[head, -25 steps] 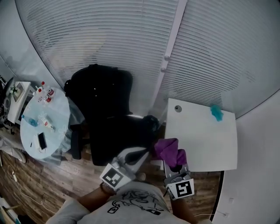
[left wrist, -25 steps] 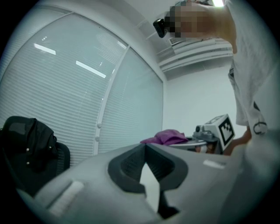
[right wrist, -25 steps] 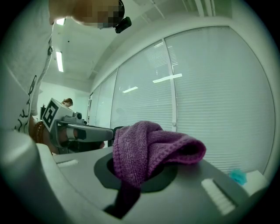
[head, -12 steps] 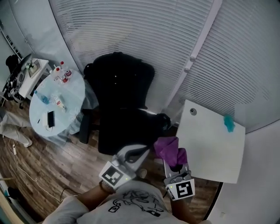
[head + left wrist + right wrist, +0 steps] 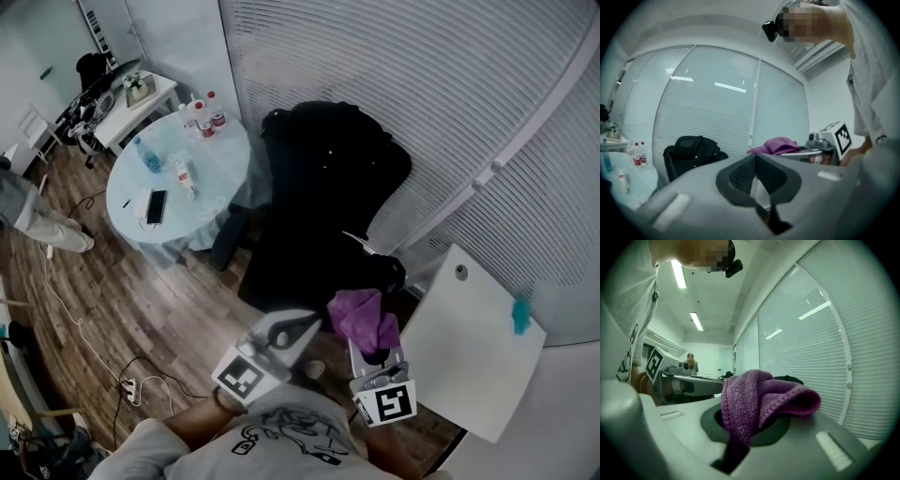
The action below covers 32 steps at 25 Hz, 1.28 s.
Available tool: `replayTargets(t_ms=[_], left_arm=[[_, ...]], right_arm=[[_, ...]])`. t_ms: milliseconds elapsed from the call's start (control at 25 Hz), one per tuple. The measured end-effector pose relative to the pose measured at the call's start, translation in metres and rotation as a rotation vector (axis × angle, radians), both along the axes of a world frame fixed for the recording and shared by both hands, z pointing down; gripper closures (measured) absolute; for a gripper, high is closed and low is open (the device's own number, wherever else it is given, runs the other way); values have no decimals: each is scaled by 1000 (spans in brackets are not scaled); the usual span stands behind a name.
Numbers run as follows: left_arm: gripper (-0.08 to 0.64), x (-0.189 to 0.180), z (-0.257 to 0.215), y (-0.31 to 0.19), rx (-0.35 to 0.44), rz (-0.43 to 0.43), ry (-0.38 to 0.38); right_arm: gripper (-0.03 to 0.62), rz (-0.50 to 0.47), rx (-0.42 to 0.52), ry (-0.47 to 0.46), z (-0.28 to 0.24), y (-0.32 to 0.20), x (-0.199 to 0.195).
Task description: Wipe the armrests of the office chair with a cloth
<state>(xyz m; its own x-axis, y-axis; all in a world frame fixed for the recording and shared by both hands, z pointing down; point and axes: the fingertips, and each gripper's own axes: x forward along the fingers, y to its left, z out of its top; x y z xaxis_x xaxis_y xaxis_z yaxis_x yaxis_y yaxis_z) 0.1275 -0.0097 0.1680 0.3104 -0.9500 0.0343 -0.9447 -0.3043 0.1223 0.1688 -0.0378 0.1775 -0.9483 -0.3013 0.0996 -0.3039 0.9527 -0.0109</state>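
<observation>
A black office chair stands by the window blinds, and its dark armrest shows on the left side. My right gripper is shut on a purple cloth, held in the air just in front of the chair's seat. The cloth bunches over the closed jaws in the right gripper view. Beside it, my left gripper hangs shut and empty, its jaw tips pressed together. The left gripper view shows the chair ahead and the cloth to the right.
A round glass table with bottles and a phone stands left of the chair. A white desk top carrying a small teal object lies on the right. Cables run over the wooden floor. A person's legs show far left.
The head view has swung left: chair, round table and white desk slid rightward in the picture and more floor shows. Both grippers keep their places, the cloth still held.
</observation>
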Motion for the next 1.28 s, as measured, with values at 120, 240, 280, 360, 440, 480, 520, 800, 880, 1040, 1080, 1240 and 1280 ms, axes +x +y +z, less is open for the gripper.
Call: replayTargets(t_ms=[120, 240, 280, 360, 440, 480, 520, 800, 880, 1040, 1080, 1240, 1280], left_arm=[[557, -31, 8, 14, 1, -71, -7], [557, -65, 11, 29, 8, -133, -4], [557, -77, 12, 36, 9, -152, -1], [557, -101, 12, 49, 16, -185, -3], [557, -127, 12, 64, 22, -217, -6], [557, -140, 13, 71, 21, -233, -7], [557, -154, 14, 78, 19, -249, -7], [557, -243, 16, 125, 25, -350, -8], [557, -265, 18, 137, 25, -374, -6], [557, -298, 19, 157, 25, -411, -13], [557, -305, 19, 163, 25, -423, -11], [558, -330, 22, 185, 27, -472, -6], [557, -335, 23, 190, 29, -483, -6]], right_arm=[[563, -83, 10, 7, 7, 14, -34], [563, -149, 16, 8, 9, 31, -70], [563, -170, 18, 9, 9, 38, -82], [563, -213, 27, 9, 9, 53, -108], [563, -247, 39, 0, 7, 67, -135], [563, -258, 39, -11, 6, 73, -149], [563, -266, 35, -21, 4, 78, -163], [563, -356, 69, 8, 11, 113, -246], [563, -374, 68, 4, 12, 123, -268], [563, -430, 75, 14, 15, 144, -304], [563, -446, 76, 16, 16, 150, -311], [563, -493, 78, 10, 17, 170, -339], [563, -500, 75, 7, 17, 174, -345]])
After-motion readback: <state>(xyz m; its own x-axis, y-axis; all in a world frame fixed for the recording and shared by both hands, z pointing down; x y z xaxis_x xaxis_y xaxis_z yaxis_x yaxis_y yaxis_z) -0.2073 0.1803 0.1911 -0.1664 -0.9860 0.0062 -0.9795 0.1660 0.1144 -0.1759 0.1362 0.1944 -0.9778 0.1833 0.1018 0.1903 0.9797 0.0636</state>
